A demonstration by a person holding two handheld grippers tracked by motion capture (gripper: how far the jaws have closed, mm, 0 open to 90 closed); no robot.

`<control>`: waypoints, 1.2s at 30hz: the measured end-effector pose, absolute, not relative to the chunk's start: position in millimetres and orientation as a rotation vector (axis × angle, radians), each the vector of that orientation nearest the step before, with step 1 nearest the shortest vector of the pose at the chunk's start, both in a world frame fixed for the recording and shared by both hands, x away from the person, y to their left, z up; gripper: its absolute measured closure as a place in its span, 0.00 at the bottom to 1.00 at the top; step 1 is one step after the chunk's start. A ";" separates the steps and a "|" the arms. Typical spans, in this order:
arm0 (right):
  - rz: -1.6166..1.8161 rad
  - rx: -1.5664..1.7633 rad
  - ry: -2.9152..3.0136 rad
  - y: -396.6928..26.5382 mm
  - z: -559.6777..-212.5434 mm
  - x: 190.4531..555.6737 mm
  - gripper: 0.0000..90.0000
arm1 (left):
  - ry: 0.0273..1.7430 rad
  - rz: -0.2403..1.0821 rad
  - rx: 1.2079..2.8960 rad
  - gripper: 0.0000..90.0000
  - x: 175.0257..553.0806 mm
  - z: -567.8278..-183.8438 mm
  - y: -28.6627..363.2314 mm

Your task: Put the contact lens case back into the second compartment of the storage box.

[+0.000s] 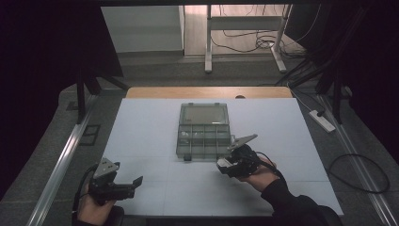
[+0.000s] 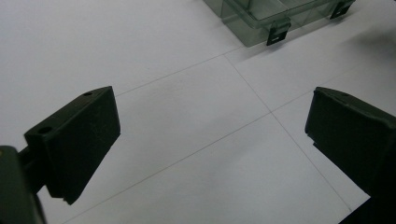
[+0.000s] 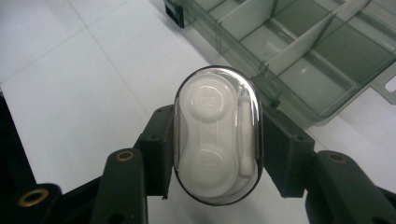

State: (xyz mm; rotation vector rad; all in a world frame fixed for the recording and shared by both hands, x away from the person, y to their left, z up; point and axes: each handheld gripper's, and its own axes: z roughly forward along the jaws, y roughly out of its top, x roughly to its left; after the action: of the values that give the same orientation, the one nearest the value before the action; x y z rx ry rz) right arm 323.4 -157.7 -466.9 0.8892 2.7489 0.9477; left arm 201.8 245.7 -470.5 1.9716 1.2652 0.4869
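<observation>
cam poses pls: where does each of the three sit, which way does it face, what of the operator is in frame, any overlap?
High view: above the person's side, looking forward and down on the white table; both hands, left gripper, right gripper.
Left gripper view: on the left gripper, looking along wide-apart jaws over bare table toward the compartment box.
Right gripper view: on the right gripper, jaws clamping a white oval case, box beyond.
Shared: all three show the box.

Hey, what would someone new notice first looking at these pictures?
First, the white oval case clamped between the right gripper jaws, just short of the open clear compartment box at mid-table. Then the left gripper, open and holding nothing, near the white table's front left edge.
</observation>
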 end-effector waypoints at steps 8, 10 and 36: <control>0.984 0.941 2.726 -154.0 -464.6 332.5 0.55 | 1.267 0.484 1.971 0.04 202.1 -470.6 245.8; 0.985 0.950 2.720 -152.9 -463.9 334.9 0.55 | 1.267 0.485 1.970 0.04 202.0 -470.6 245.8; 1.024 1.020 2.654 -125.9 -462.2 366.5 0.55 | 1.259 0.477 1.980 0.04 202.7 -470.7 245.3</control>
State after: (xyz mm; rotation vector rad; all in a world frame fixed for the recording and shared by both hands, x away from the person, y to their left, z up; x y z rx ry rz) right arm 366.5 -125.9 -462.2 1.0203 2.6539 1.0237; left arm 202.7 245.3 -470.7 1.9805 1.2594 0.4767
